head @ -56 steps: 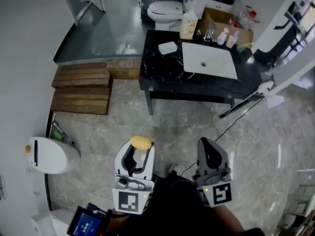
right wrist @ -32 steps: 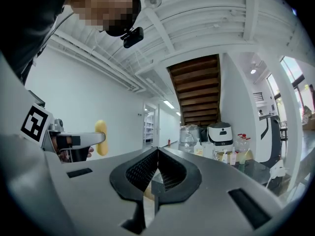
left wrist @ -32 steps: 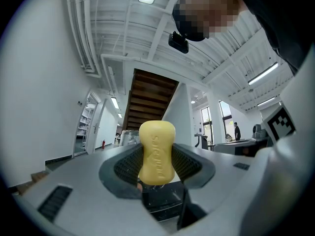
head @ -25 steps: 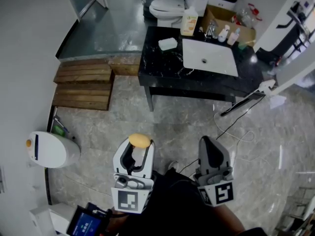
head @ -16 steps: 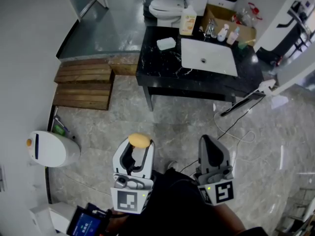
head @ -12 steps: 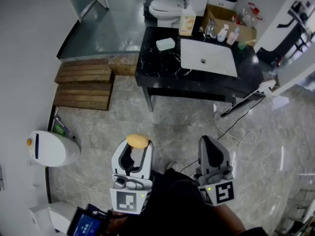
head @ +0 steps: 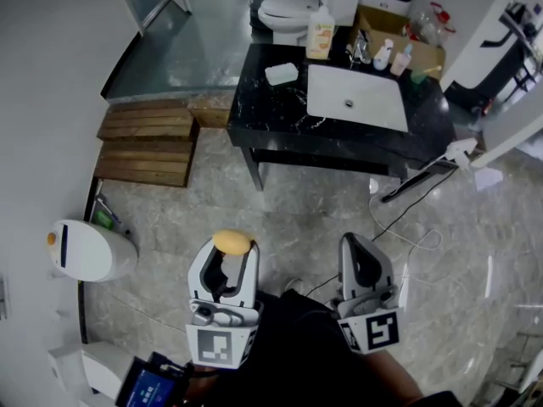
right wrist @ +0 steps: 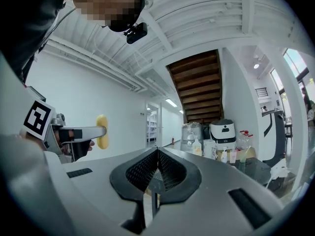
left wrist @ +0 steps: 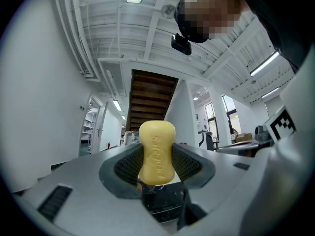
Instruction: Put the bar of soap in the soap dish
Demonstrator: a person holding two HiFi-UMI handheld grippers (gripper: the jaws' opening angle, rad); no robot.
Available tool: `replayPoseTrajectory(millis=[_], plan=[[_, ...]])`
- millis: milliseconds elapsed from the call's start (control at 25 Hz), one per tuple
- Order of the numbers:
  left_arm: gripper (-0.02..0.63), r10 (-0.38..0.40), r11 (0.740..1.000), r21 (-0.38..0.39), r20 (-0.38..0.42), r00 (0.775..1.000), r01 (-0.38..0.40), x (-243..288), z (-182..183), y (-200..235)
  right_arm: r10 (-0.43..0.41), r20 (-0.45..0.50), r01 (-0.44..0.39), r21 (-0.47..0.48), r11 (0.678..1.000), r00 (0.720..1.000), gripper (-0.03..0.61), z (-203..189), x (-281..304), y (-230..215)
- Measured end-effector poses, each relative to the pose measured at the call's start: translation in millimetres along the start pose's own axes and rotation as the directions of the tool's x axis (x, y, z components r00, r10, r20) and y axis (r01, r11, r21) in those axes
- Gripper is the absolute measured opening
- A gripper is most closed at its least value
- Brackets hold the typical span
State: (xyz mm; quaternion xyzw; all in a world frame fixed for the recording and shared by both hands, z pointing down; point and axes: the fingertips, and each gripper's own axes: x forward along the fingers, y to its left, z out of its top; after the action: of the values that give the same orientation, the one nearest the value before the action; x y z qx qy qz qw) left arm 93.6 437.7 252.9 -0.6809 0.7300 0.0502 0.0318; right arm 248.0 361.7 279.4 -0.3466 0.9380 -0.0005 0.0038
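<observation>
A yellow bar of soap [head: 231, 242] is clamped between the tips of my left gripper [head: 229, 248], held low over the floor; in the left gripper view the soap [left wrist: 157, 153] stands upright between the dark pads. The soap [right wrist: 102, 131] also shows at the left of the right gripper view. My right gripper [head: 358, 251] is shut with nothing in it, its pads meeting [right wrist: 157, 167]. A white soap dish [head: 281, 74] sits on the black marble counter [head: 280, 113], far ahead of both grippers, left of the white sink [head: 356, 97].
A soap dispenser bottle [head: 320, 32] and small bottles [head: 384, 55] stand at the counter's back. A toilet [head: 288, 11] is behind it. Wooden steps [head: 144, 142] lie to the left, a white bin [head: 89, 250] near me, cables [head: 407, 231] on the floor.
The counter and dish have shifted slightly leftward and nearer in the head view. The left gripper with the soap has drifted a little left. Both grips are unchanged.
</observation>
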Motion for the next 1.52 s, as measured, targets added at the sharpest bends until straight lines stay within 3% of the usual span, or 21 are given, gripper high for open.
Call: replayPoseTrajectory(millis=[160, 320, 920, 1240, 1520], plan=[[0.178, 0.015, 1.0, -0.008, 0.003, 1.0, -0.015, 6, 0, -11, -0.002, 0.003, 0.002, 0.003, 1.0, 1.0, 0.008, -3, -7, -16], [0.178, 0.04, 0.999, -0.005, 0.022, 0.999, -0.04, 13, -4, -25, 0.004, 0.021, -0.003, -0.065, 0.998, 1.0, 0.008, -3, -17, -32], [0.178, 0.026, 0.999, -0.021, 0.028, 0.999, -0.026, 56, -8, -41, -0.028, 0.003, 0.028, -0.016, 0.999, 1.0, 0.008, -18, -22, -73], [0.178, -0.012, 0.999, -0.041, 0.04, 0.999, 0.014, 87, -20, -38, -0.043, -0.008, 0.042, -0.02, 0.999, 0.999, 0.008, -28, -1, -84], [0.178, -0.027, 0.998, -0.058, 0.034, 0.999, 0.029, 134, -32, -10, -0.053, -0.023, 0.053, -0.024, 0.998, 0.998, 0.008, -31, 53, -96]])
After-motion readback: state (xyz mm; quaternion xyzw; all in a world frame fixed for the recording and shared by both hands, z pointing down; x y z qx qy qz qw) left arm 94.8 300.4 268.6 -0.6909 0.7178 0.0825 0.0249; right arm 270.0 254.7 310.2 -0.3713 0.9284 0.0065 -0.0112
